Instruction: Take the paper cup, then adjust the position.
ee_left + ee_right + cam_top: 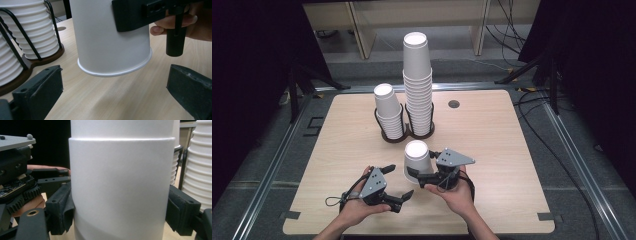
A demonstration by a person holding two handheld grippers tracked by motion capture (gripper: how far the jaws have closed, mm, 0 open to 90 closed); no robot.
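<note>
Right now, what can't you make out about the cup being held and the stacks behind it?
- Paper cup: right gripper view cuts off its top and rim; a step in its wall may mean two nested cups.
- Its inside: unseen; it is upside down.
- Short stack: cup count too small to tell, high view.
- Holder: cut off by the left gripper view's edge.

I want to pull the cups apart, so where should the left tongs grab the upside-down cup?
Grip the cup low on its wall, just above the rolled rim, coming level from the near left. The right tongs already hold it.
</note>
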